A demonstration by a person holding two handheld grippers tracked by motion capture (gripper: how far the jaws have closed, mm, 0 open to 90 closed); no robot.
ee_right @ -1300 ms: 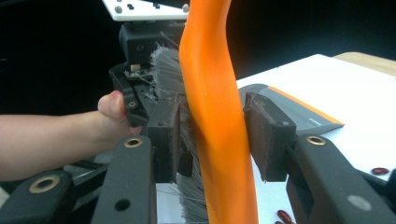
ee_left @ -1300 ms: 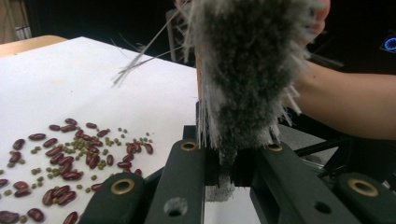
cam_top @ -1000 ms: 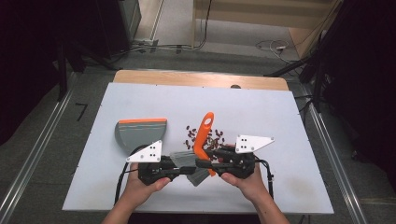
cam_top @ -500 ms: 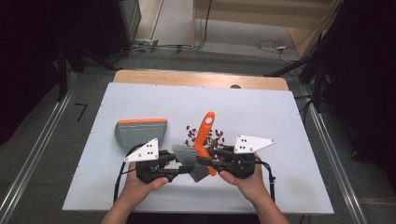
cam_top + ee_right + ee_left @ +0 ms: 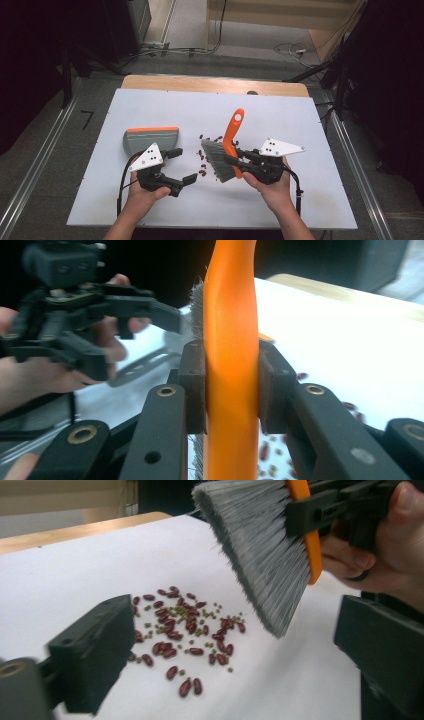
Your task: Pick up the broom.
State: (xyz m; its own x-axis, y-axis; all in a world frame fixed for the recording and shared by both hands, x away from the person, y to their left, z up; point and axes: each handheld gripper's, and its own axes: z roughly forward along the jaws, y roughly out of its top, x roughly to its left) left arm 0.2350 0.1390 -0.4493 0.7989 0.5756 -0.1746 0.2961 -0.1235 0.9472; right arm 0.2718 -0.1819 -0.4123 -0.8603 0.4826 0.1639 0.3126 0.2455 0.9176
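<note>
The right claw [image 5: 239, 161] is pinching the orange handle of the brush [image 5: 226, 152], its grey bristles held just above the worktop [image 5: 300, 200] beside the scattered beans [image 5: 182, 625]. The left claw [image 5: 181, 166] hangs spread and empty, near the dustpan [image 5: 150, 140] lying flat to its left. Sweeping looks barely begun: the beans lie loose on the sheet and the pan seems empty and not yet picked up.

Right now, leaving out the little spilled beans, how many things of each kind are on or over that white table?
Orange-handled brush with grey bristles: 1
Grey plastic dustpan with an orange edge: 1
Black hand-held two-jaw grippers: 2, left gripper open, right gripper shut on the brush
Total: 4, beside the scatter of red and green beans.
</note>
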